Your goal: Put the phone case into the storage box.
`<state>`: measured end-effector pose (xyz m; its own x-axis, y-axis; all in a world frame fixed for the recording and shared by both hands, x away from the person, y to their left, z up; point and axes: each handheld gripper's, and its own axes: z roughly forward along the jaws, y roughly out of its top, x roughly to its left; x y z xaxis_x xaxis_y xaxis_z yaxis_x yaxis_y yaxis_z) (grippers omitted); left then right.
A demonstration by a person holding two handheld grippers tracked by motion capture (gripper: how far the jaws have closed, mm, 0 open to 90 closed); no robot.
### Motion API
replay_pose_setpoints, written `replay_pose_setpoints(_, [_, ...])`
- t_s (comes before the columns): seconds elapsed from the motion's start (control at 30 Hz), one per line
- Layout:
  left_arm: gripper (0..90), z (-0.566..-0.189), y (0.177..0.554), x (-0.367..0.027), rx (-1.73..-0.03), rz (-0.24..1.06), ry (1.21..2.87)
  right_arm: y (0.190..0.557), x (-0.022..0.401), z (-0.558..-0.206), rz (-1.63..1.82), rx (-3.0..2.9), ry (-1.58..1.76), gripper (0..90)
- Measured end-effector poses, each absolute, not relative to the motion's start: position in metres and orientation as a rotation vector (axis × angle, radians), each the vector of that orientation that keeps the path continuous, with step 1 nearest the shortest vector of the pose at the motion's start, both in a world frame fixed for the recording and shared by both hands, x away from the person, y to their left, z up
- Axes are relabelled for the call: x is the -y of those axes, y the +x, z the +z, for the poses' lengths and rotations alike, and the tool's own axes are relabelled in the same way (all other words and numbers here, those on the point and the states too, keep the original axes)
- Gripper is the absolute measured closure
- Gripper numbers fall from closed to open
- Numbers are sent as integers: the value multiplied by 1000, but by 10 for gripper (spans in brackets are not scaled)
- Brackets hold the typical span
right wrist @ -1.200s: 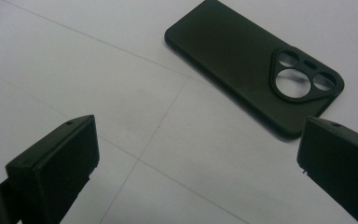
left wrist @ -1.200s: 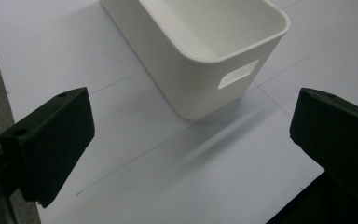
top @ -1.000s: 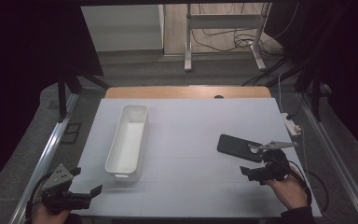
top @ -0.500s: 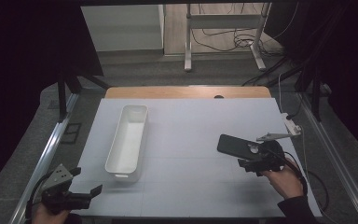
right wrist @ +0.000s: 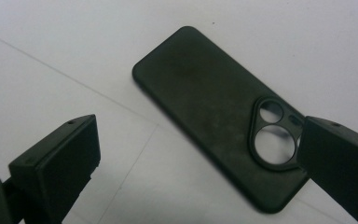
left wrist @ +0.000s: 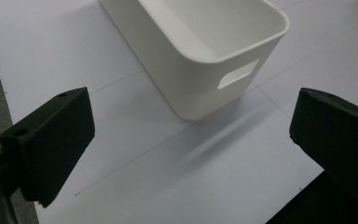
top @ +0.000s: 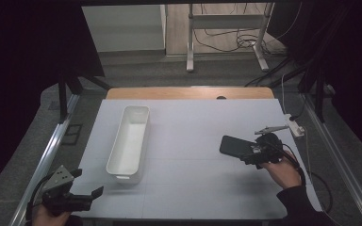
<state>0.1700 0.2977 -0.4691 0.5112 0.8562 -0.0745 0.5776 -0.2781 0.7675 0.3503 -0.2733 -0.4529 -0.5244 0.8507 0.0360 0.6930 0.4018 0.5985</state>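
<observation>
Phone case (right wrist: 223, 135), the matte black soft-looking one with the 2 round camera cutouts, is lying flat on the white table (top: 193, 141) near your right-hand edge, back side up, and your right gripper (top: 250, 154) has its jaws spread wide with one tip just over the cutout end, probably lining up to pinch it edgewise. Your left gripper (top: 87, 197) sits parked at the near left corner, jaws apart and empty, just short of the long white plastic bin (top: 129, 141), likely so it's ready to steady that.

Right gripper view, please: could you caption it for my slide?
Open right gripper poised over a black phone case lying flat on the white table.
</observation>
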Motion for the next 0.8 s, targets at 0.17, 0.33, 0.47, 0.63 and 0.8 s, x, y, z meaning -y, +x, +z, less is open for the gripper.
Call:
replay_pose_setpoints(0.17, [7, -469, 170, -297, -1171, 459, 1986, 364, 268, -454, 794, -2379, 1356, 0])
replay_pose_setpoints(0.33, [7, -469, 170, -297, -1171, 460, 1986, 375, 265, -455, 773, -2379, 1363, 0])
replay_pose_setpoints(0.47, [7, -469, 170, -297, -1169, 461, 1989, 381, 261, -456, 760, -2380, 1356, 0])
replay_pose_setpoints(0.63, [8, -469, 171, -297, -1168, 460, 1989, 392, 255, -457, 750, -2378, 1374, 0])
replay_pose_setpoints(0.8, [8, -469, 171, -297, -1166, 461, 1991, 399, 251, -458, 706, -2377, 1379, 56])
